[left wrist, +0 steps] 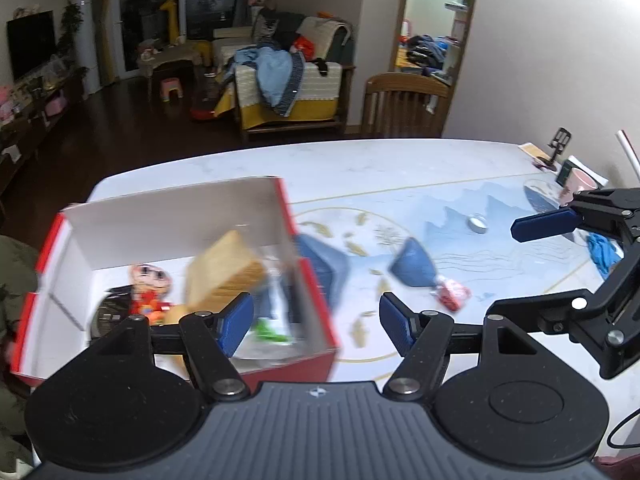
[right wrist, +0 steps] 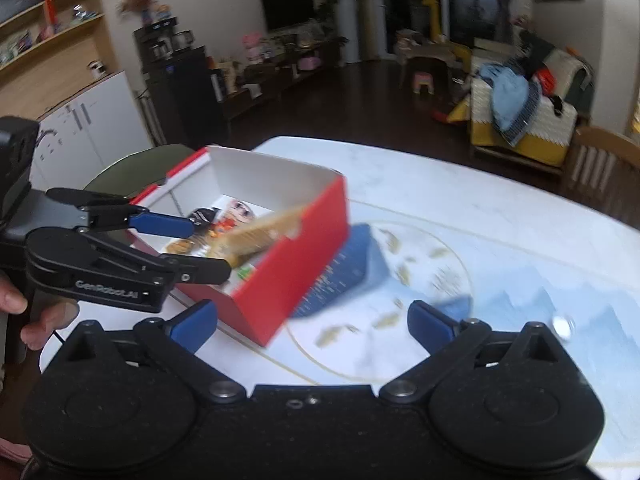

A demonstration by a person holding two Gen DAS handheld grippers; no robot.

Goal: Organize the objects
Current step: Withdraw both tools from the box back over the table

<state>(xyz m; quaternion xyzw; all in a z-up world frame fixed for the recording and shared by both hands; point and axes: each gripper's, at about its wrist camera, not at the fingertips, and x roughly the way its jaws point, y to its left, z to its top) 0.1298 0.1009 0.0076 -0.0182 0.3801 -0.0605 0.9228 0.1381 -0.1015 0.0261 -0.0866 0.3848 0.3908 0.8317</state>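
Fingers of the left gripper (left wrist: 316, 320) stand spread wide with nothing between them, poised above the near right corner of the box (left wrist: 316, 280); in the right wrist view this gripper (right wrist: 192, 248) reaches over the box's near end, its blue pads apart. The right gripper (right wrist: 312, 322) is likewise spread wide and holds nothing, hovering over the table (right wrist: 460, 200) just right of the box (right wrist: 296, 256); from the left wrist view it (left wrist: 532, 264) sits at the right edge, well apart from the box. The box is red outside and white inside, open at the top, standing on the table's left part. Inside lie a tan wedge-like block (left wrist: 224, 268), a cartoon figure card (left wrist: 150, 280), a dark round item (left wrist: 108, 316) and something green (left wrist: 270, 330), all blurred. Just beside the box's right wall lies a blue packet (left wrist: 324, 264). Further right on the table are a blue pouch (left wrist: 414, 266), a small red-and-white wrapper (left wrist: 452, 294) touching it, and a small round tin (left wrist: 478, 223).
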